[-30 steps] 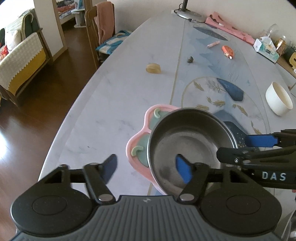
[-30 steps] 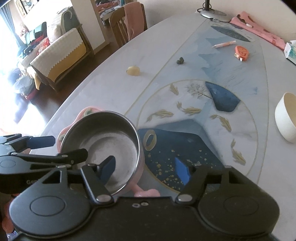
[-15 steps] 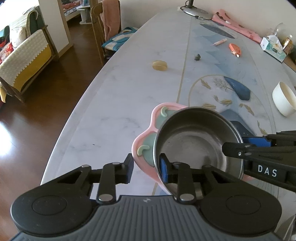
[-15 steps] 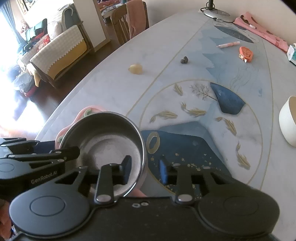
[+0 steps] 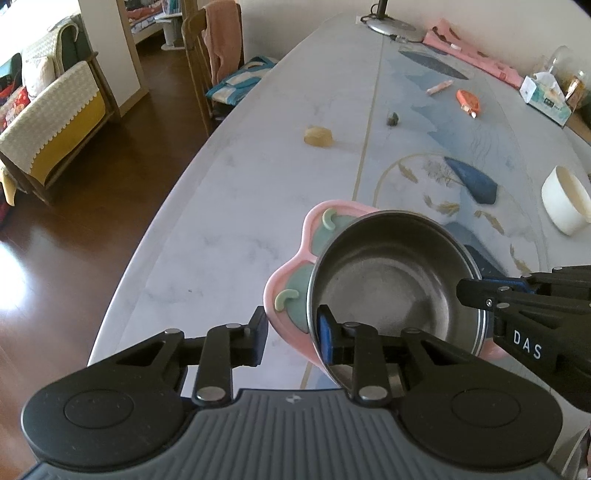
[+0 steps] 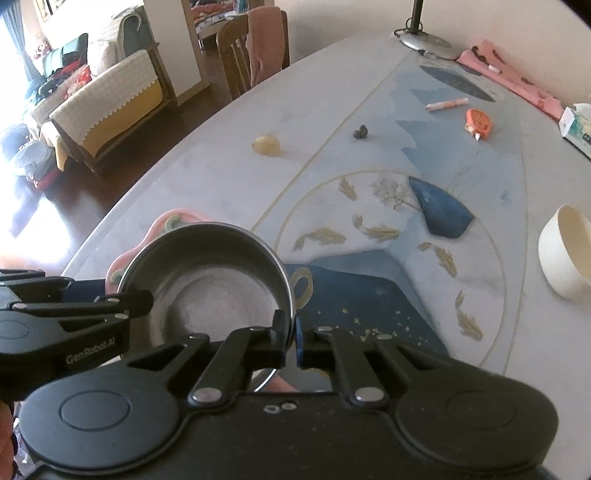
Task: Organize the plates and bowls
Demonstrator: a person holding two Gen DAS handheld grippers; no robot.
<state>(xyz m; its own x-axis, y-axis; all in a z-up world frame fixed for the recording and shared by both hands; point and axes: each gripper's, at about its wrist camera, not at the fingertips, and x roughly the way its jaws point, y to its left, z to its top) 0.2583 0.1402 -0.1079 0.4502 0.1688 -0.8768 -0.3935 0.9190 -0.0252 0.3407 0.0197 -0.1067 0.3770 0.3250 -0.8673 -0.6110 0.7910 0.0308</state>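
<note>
A steel bowl (image 5: 388, 288) rests in a pink plate (image 5: 288, 280) with green sections, near the table's left edge. My left gripper (image 5: 291, 334) has one pad outside the plate's rim and the other inside the bowl, pinching both. My right gripper (image 6: 291, 339) is shut on the steel bowl's (image 6: 218, 291) near rim, on its right side. Each gripper shows in the other view: the right gripper (image 5: 476, 291) at the bowl's right, the left gripper (image 6: 147, 295) at its left. A white bowl (image 6: 565, 251) lies tipped on the table's right part.
On the table beyond lie a yellowish lump (image 5: 318, 136), a small dark object (image 5: 392, 119), an orange item (image 5: 468, 101), a tissue box (image 5: 546, 98) and a lamp base (image 5: 391, 26). A chair (image 5: 221, 48) draped with pink cloth stands by the left edge.
Both grippers' jaws have come together from wide apart: the left onto the plate rim and bowl wall, the right onto the bowl's rim. Neither hand has shifted much.
</note>
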